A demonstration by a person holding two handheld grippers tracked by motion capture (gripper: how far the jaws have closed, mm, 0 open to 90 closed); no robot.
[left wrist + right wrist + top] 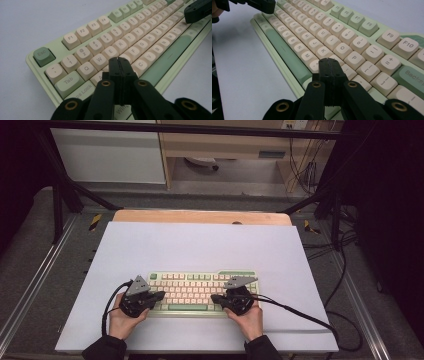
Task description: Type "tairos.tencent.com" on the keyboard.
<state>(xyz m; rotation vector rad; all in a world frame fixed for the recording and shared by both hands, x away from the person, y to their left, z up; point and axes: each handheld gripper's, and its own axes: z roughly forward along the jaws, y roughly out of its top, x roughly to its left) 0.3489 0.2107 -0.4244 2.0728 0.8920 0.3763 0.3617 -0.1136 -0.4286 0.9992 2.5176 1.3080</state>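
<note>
High view. One pale green keyboard with cream keycaps and green accent keys (202, 292), lying square to the person near the front edge of a large white sheet (200, 245) that covers a wooden-edged table (200, 216). Left gripper (159, 296), black with a grey three-cornered plate on top, held over the keyboard's left end and pointing inward; right gripper (215, 298), same build, held over the right end and pointing inward. Both hands rest at the board's front edge, judged a typing-like stance, each tip covering its own half of the keys.

Left gripper view. Jaws pressed together with nothing between them, forming one blunt black tip (119, 65) above the letter rows, near W, E and C. Judged purpose: a closed tip serves as a single finger for pressing one key without catching its neighbours. Whether it touches a keycap cannot be told. Esc key (44, 55) at the near corner; the other gripper (198, 10) far off, at upper right.

Right gripper view. Jaws likewise together and empty, tip (329, 65) over the keys below O and P, near the long green space bar (287, 56). Contact not discernible. The other gripper (259, 5) at upper left.
</note>
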